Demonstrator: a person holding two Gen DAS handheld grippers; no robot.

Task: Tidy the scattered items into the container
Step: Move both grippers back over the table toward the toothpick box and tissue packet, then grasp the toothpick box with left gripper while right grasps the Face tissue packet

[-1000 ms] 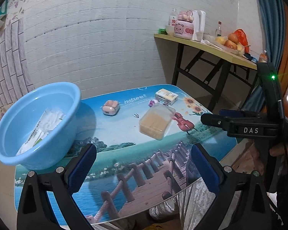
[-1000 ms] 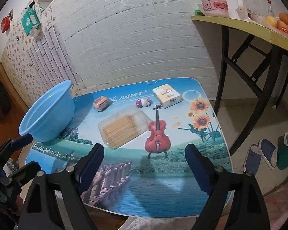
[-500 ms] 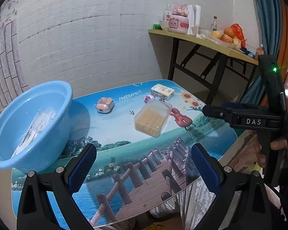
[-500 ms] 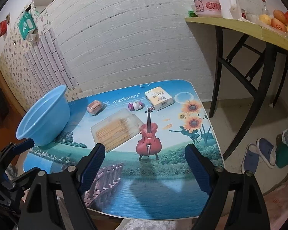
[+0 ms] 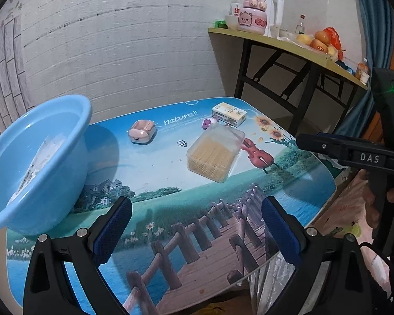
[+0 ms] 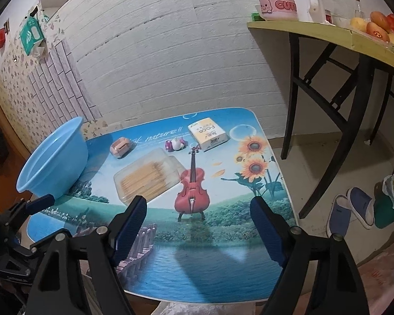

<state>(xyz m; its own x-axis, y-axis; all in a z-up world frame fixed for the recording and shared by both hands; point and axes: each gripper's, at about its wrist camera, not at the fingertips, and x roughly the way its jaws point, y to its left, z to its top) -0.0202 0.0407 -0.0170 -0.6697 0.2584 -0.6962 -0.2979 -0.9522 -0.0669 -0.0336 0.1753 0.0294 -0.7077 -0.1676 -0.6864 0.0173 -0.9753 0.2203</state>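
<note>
Two hand-held grippers hover over the near edge of a low table point(image 6: 249, 275) printed with a lake, a bridge and a violin, both with fingers spread wide and nothing between them. The left gripper point(image 5: 197, 232) faces the table from the basin side; the right gripper point(image 6: 198, 225) faces it from the violin side.

A light-blue plastic basin point(image 5: 65, 162) stands at the table's left end, a white packet point(image 5: 43, 155) already lying inside. Four items remain scattered on the tabletop: a clear box of toothpicks point(image 6: 148, 177) at the centre, a pink earbud case point(image 5: 141, 132) toward the basin, a small purple-and-white toy point(image 6: 175, 145) and a yellow-and-white tissue pack point(image 6: 208, 134) at the far side.

The toothpick box appears the nearest item to both grippers. In the right wrist view it lies ahead and to the left of the fingers, its long axis running diagonally from near-left to far-right, so a grasp across its short side would likely call for a turn of the wrist. In the left wrist view it sits ahead and slightly right, well apart from the pads point(image 5: 110, 232). Neither gripper touches anything.
</note>
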